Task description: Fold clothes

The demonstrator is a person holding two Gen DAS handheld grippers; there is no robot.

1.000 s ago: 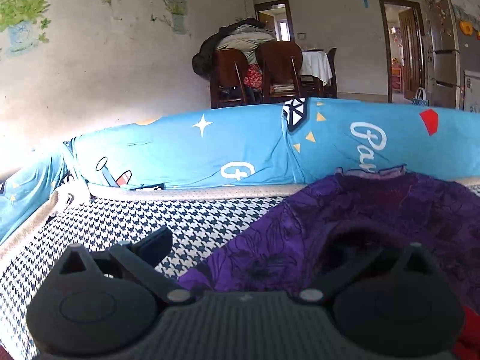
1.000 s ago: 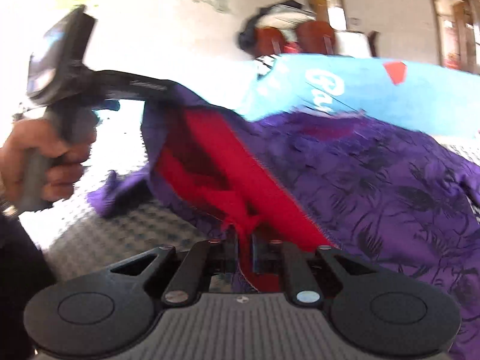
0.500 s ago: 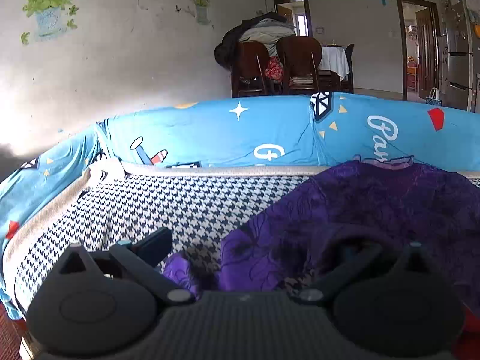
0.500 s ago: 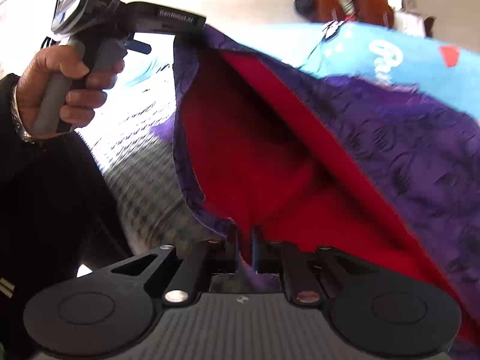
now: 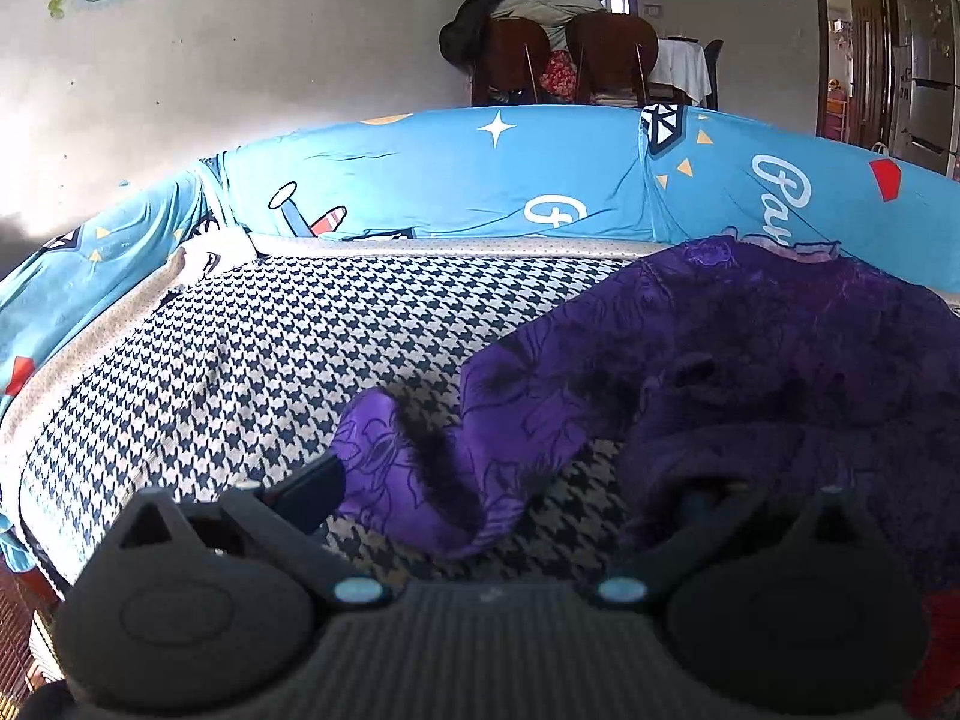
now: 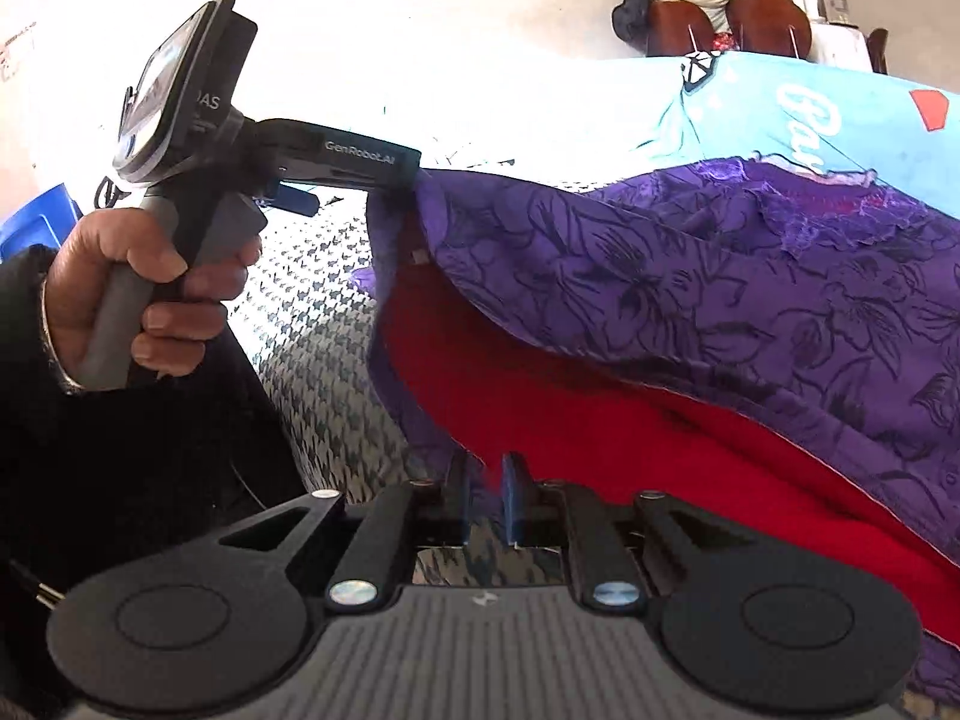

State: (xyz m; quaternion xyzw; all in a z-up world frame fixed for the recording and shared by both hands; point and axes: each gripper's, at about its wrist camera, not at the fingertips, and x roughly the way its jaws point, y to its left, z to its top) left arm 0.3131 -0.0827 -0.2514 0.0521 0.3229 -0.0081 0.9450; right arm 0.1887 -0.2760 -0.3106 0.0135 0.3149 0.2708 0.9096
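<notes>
A purple flower-print garment (image 5: 750, 360) with a red lining (image 6: 570, 420) lies spread on the sofa seat. My left gripper (image 5: 507, 486) has its jaws wide apart. Its left finger (image 5: 312, 480) is bare, and its right finger is buried under a fold of the purple cloth. In the right wrist view the left gripper (image 6: 408, 180) is held by a hand (image 6: 150, 282), and the garment (image 6: 690, 276) hangs from its tip with its edge lifted. My right gripper (image 6: 485, 492) is at the near hem. Its jaws are opening, with a narrow gap and purple cloth at the tips.
The seat has a black-and-white houndstooth cover (image 5: 270, 360), ringed by a blue printed sofa back (image 5: 450, 180). Behind the sofa stand wooden chairs piled with clothes (image 5: 558, 54), a doorway (image 5: 852, 48) and a fridge (image 5: 930, 60) at far right.
The right gripper's fingers, shut on the hem before, have parted slightly. The lifted edge has come down, so less red lining shows. The left view has slid left, baring more houndstooth.
</notes>
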